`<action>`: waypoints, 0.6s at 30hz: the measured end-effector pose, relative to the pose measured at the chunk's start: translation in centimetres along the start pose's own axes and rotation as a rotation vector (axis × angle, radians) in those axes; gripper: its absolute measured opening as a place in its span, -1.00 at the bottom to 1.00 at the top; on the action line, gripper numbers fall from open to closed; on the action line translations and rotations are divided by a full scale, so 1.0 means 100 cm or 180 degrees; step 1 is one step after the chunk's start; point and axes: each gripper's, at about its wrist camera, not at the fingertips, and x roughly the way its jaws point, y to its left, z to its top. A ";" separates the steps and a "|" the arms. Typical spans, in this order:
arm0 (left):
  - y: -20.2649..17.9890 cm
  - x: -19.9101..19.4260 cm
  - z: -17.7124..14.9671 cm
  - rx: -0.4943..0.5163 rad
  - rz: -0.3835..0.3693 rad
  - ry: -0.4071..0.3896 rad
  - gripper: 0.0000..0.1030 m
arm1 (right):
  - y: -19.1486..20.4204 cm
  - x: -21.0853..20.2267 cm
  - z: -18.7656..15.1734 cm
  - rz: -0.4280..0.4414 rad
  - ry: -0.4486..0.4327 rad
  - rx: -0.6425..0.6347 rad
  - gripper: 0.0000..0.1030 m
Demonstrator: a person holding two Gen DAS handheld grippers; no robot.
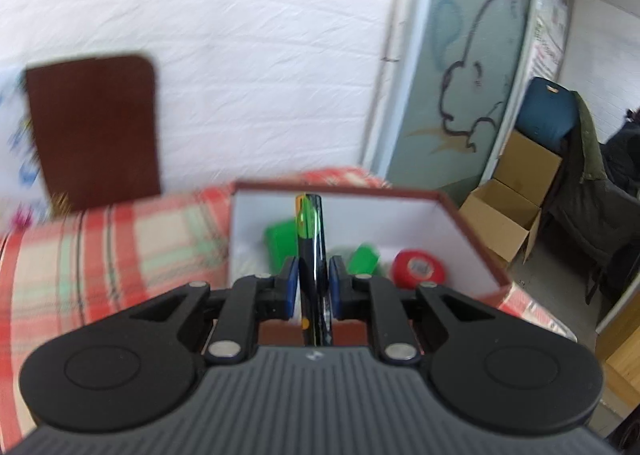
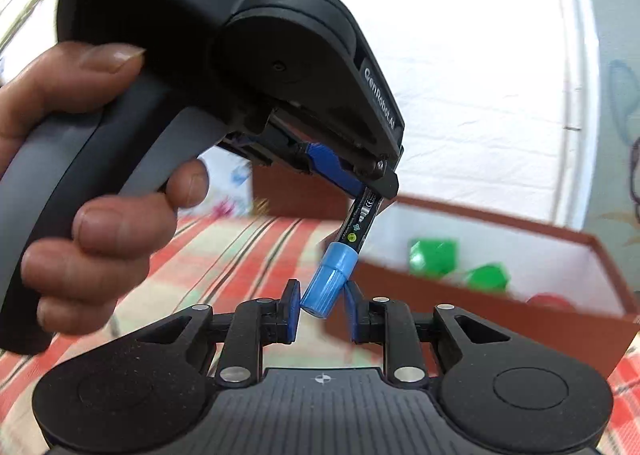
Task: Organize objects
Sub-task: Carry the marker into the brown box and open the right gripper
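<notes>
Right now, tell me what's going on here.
A person is working two handheld grippers over a plaid cloth. The left gripper has its jaws clamped on the black barrel of a marker. The right gripper has closed on the marker's blue cap. Behind them, an open box holds green items and a red roll.

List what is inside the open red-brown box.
Inside the box: two green blocks and a red tape roll. The marker held in the left claw covers part of the floor between them.
</notes>
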 end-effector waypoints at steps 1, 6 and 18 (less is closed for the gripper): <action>-0.005 0.006 0.007 0.0033 -0.0009 -0.0014 -0.65 | -0.007 0.004 0.005 -0.0045 -0.0038 0.0029 -0.55; -0.022 0.042 0.036 0.0171 -0.0025 -0.0020 -0.65 | -0.039 0.030 0.021 -0.0270 -0.0185 0.0141 -0.56; -0.009 0.121 0.030 0.0149 0.0246 0.0439 -0.60 | -0.073 0.068 0.004 -0.0441 0.0039 0.0384 -0.04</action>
